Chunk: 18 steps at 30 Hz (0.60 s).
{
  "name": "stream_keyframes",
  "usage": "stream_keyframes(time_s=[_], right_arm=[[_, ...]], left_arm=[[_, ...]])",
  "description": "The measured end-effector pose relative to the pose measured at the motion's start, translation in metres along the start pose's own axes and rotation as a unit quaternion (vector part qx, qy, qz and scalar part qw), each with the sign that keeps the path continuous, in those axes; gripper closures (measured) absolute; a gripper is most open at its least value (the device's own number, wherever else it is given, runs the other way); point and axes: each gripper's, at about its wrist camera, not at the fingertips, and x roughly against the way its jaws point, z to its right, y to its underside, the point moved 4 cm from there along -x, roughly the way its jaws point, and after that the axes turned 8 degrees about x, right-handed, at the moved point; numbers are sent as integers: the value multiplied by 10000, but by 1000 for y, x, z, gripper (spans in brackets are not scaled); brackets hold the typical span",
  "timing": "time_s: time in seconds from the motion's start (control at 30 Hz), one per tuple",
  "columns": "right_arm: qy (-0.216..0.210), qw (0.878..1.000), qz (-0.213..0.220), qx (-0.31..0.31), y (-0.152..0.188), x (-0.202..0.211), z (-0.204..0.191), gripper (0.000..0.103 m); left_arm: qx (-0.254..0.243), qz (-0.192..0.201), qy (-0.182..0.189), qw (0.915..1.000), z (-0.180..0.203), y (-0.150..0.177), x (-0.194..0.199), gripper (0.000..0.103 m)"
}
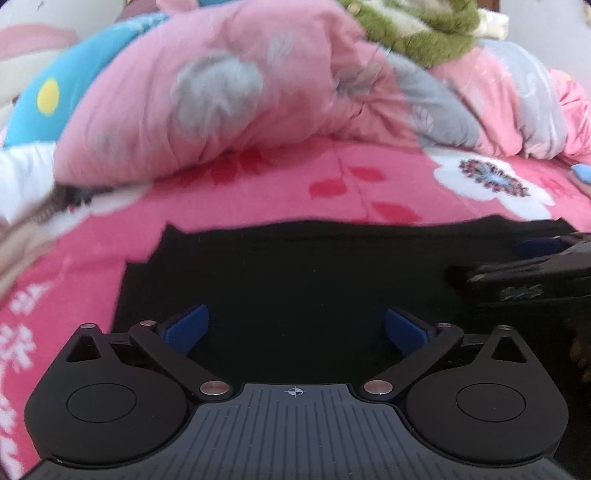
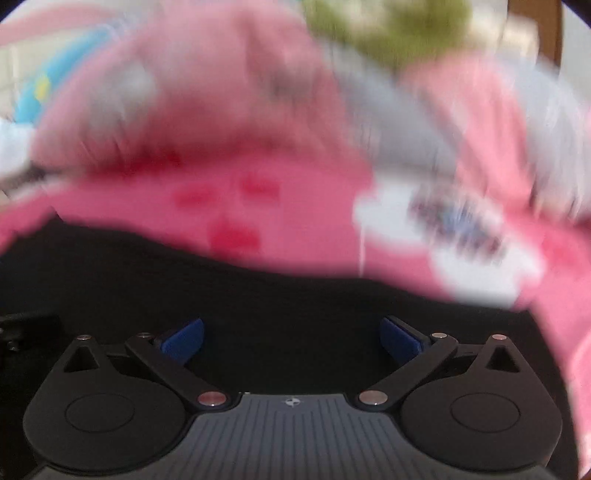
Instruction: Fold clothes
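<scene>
A black garment [image 1: 295, 273] lies flat on a pink flowered bedspread [image 1: 369, 184]. My left gripper [image 1: 295, 326] hovers over its near part, open, with nothing between its blue pads [image 1: 186, 325]. At the right edge of the left wrist view the right gripper [image 1: 535, 266] reaches over the garment's right side. In the blurred right wrist view the same black garment [image 2: 258, 295] fills the lower part, and my right gripper [image 2: 293, 338] is open above it, blue pads [image 2: 397, 339] wide apart and empty.
A bunched pink quilt with grey leaves [image 1: 221, 92] rises behind the garment. A blue cushion [image 1: 55, 92] lies at the far left and a green plush item [image 1: 424, 29] sits on top at the back. Bare bedspread [image 2: 295, 206] stretches beyond the garment's far edge.
</scene>
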Motion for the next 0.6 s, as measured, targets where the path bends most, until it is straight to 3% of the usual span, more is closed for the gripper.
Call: stream_keyframes(time_s=[0.6], right_arm=[[-17,9999,100,-41,4,2,2,0]], left_arm=[[145,207,134,9996,-2,5,-3,0]])
